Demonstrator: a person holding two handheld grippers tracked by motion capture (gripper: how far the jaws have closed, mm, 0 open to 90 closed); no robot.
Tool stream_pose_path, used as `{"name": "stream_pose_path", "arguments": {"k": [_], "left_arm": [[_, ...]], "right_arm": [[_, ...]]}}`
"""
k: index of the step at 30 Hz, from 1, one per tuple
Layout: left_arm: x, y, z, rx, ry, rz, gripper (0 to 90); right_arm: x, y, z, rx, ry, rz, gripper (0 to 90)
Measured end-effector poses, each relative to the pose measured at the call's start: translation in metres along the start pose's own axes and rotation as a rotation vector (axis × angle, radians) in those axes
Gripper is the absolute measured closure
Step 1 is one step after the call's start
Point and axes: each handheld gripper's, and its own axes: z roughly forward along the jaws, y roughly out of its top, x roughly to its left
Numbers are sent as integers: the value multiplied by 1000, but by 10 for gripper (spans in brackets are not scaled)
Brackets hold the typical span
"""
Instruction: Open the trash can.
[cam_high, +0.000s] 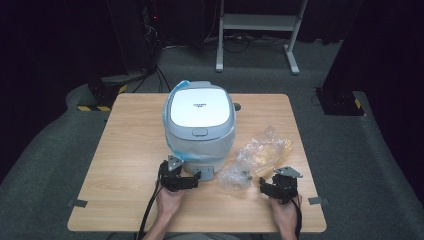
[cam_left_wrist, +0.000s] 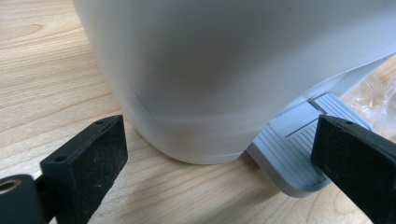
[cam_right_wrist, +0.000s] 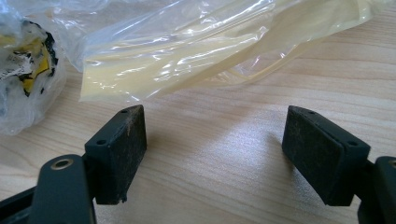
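While both hand-held grippers gape empty | rice cooker (cam_high: 200, 120) blocks left (cam_high: 196, 176); plastic bag (cam_high: 260, 152) fronts right (cam_high: 264, 187)

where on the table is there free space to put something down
The table's left side, between its left edge and the rice cooker, is bare wood. So is the far right corner, beyond the crumpled plastic bags. It is crowded along the near middle, where the left hand-held gripper, the cooker's base and the bags sit close, with the right hand-held gripper just before the bags.

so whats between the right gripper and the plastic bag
Just bare table, in the right gripper view: the right gripper stands open short of the bag.
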Motion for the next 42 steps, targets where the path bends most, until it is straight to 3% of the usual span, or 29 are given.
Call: {"name": "stream_pose_path", "arguments": {"k": [8, 12, 13, 17, 21, 22, 23, 24, 25, 26, 28, 31, 34, 42], "left_arm": [[1, 0, 3, -2, -12, -8, 25], [1, -1, 3, -5, -12, 15, 25], [5, 0, 1, 31, -15, 58, 25], [7, 0, 1, 46, -22, 81, 16], [8, -1, 3, 40, -32, 78, 4], [6, -1, 5, 10, -33, 37, 4], [5, -2, 5, 4, -36, 33, 4], [9, -1, 3, 40, -38, 87, 4], [9, -1, 3, 37, -39, 89, 4], [6, -2, 6, -4, -40, 38, 4], [6, -3, 7, -21, -45, 34, 4], [6, -3, 7, -22, -52, 35, 4], [9, -2, 7, -23, -53, 60, 0], [9, -2, 8, -15, -51, 65, 0]], "right_arm": [[0, 0, 0, 0, -1, 0, 218], [0, 0, 0, 0, -1, -1, 218], [0, 0, 0, 0, -3, -1, 218], [0, 0, 0, -2, -4, -3, 222], [0, 0, 0, -2, -5, -3, 222], [1, 0, 0, -2, -5, -3, 222], [1, 0, 0, -2, -5, -3, 222], [1, 0, 0, -2, -5, -3, 222], [1, 0, 0, -2, -5, -2, 222], [1, 0, 0, -2, -6, -2, 223], [1, 0, 0, -2, -6, -2, 222], [1, 0, 0, -2, -6, -1, 223], [1, 0, 0, -2, -6, -1, 223], [1, 0, 0, -2, -6, -1, 223]]}}
